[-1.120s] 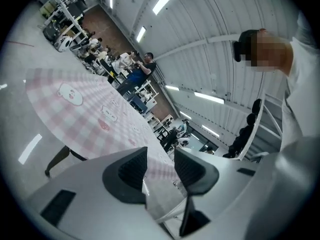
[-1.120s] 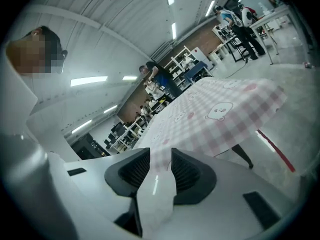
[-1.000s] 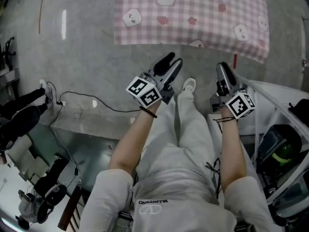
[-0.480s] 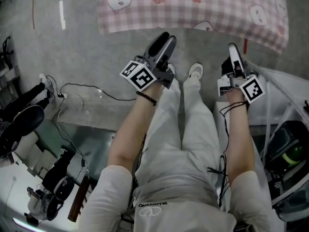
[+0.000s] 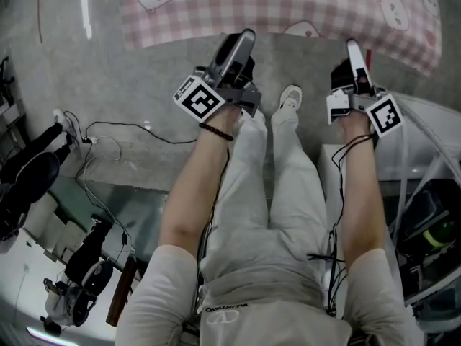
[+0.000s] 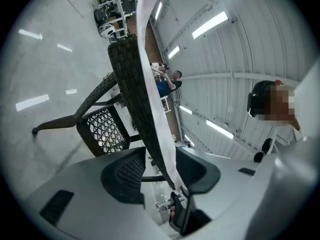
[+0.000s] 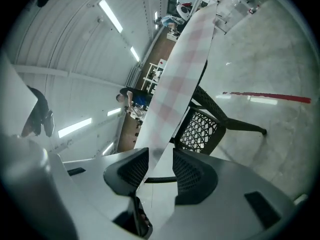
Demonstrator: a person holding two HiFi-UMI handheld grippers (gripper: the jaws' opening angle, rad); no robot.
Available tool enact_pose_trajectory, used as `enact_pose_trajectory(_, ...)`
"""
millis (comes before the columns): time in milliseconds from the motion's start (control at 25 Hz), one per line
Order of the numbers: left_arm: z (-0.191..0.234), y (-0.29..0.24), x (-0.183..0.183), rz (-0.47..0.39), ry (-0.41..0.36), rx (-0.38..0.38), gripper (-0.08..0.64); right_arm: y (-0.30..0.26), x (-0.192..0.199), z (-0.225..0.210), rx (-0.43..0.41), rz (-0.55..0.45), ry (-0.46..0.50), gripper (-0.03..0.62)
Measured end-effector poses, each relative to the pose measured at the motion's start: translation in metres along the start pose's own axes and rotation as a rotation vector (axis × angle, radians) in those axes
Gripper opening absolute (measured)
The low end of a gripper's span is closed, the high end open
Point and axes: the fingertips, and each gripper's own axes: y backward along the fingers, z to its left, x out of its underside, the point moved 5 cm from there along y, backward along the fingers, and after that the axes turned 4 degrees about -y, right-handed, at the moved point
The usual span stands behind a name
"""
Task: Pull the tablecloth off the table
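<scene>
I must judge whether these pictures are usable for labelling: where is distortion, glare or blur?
Left gripper view: strong fisheye bend, dark corners, ceiling lights blown out. Right gripper view: same bend; the tablecloth is sharp. Head view: edges curve, light streaks glare on the floor; no clear motion blur.

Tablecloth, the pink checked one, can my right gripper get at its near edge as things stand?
Yes, it seems so: the right gripper has the tablecloth running straight between its jaws, which look closed on the near edge. Nothing stands between them.
</scene>
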Motion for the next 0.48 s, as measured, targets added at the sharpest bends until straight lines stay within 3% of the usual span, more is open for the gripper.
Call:
enact_pose_trajectory(80,-0.002,-0.004,0.002,-0.016,0.038,0.025,0.172,-0.002,-0.005,0.004,-0.027,-0.018,-0.017,0.157)
enact_pose_trajectory(200,-0.006,-0.011,0.002,-0.017,0.026,0.024,0.166,-0.005,-0.011,0.011,-0.061,-0.036,-0.032,0.126)
enact_pose_trajectory(480,-0.008,-0.015,0.003,-0.065,0.088,0.051,0.031,-0.003,-0.011,0.012,-0.076,-0.061,-0.081,0.04)
